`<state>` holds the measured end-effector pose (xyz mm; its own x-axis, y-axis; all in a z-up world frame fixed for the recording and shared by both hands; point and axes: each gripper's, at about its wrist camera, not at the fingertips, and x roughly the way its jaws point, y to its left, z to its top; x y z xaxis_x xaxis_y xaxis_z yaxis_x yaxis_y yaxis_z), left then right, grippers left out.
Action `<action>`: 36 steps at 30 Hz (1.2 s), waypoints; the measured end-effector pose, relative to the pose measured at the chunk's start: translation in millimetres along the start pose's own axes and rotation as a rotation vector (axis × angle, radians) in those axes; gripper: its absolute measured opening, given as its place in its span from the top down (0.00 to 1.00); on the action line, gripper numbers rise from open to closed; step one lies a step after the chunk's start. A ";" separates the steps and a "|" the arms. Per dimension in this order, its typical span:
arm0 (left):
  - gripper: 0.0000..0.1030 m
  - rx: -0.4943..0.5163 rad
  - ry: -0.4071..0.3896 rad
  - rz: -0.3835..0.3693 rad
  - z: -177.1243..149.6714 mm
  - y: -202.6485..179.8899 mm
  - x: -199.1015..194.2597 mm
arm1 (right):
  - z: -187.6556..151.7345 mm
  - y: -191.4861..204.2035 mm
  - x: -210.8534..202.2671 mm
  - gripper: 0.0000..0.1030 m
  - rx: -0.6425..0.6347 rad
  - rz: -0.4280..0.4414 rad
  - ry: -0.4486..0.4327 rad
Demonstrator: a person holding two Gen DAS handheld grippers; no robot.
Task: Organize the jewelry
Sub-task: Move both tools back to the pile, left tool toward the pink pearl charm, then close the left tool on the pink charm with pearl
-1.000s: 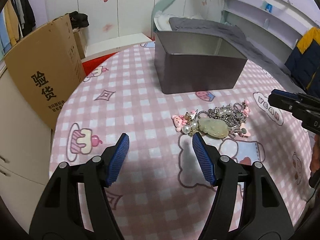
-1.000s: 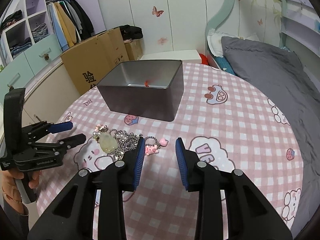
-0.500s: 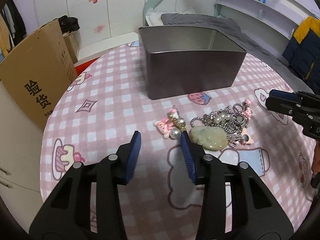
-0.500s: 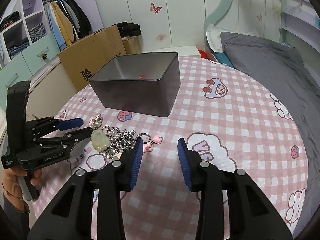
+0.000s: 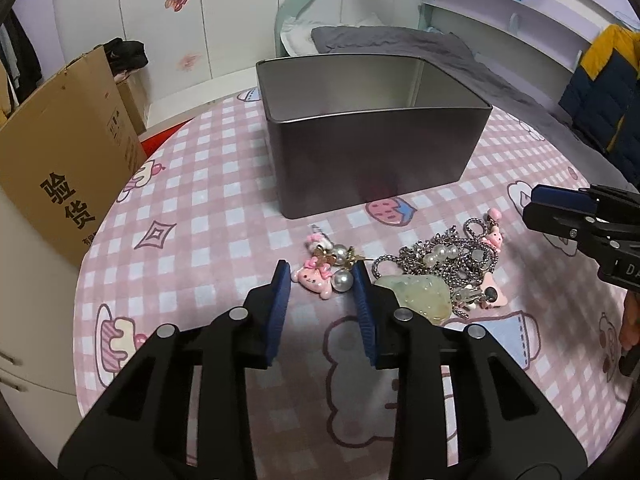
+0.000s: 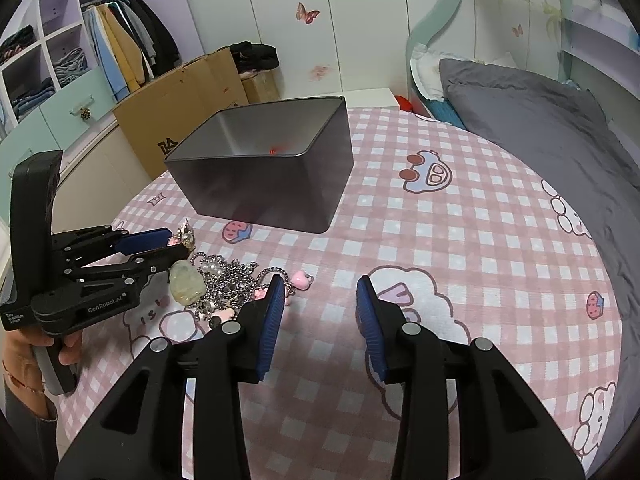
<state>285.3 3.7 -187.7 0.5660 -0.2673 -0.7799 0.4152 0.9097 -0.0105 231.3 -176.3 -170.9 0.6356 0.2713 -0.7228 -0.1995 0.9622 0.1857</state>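
Since a second ago, the left gripper (image 5: 322, 280) has been moving in on the jewelry, and its jaws have just been closing: now they are standing narrow on either side of a pink charm with pearls (image 5: 324, 274), which is lying at the left end of the pile. Whether the blue pads (image 5: 280, 308) are already pressing on the charm cannot be told. To its right, a pale green pendant (image 5: 416, 298) is resting against a tangle of silver chains (image 5: 440, 252), all on the pink checked tablecloth (image 5: 200, 208) just in front of the grey metal box (image 5: 372, 160), which is standing open-topped. On the other side of the pile, the right gripper (image 6: 320, 292) is hovering over bare cloth with its jaws partly apart and nothing between them, the chains lying just beside its left finger.
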 end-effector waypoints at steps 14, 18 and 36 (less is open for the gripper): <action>0.85 -0.052 -0.017 -0.037 -5.6 12.7 -8.6 | -0.7 -1.9 4.0 0.65 0.002 -0.005 0.013; 0.85 -0.075 -0.033 -0.051 -12.9 18.9 -19.5 | -1.3 -3.5 4.7 0.65 0.007 -0.006 0.014; 0.85 -0.115 -0.142 -0.138 -9.2 21.0 -65.6 | -1.1 1.6 13.9 0.65 -0.037 -0.027 0.055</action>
<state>250.4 43.2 -142.5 0.6073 -0.4266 -0.6702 0.4167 0.8893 -0.1885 239.0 -171.0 -181.4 0.5993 0.2420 -0.7631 -0.2109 0.9673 0.1411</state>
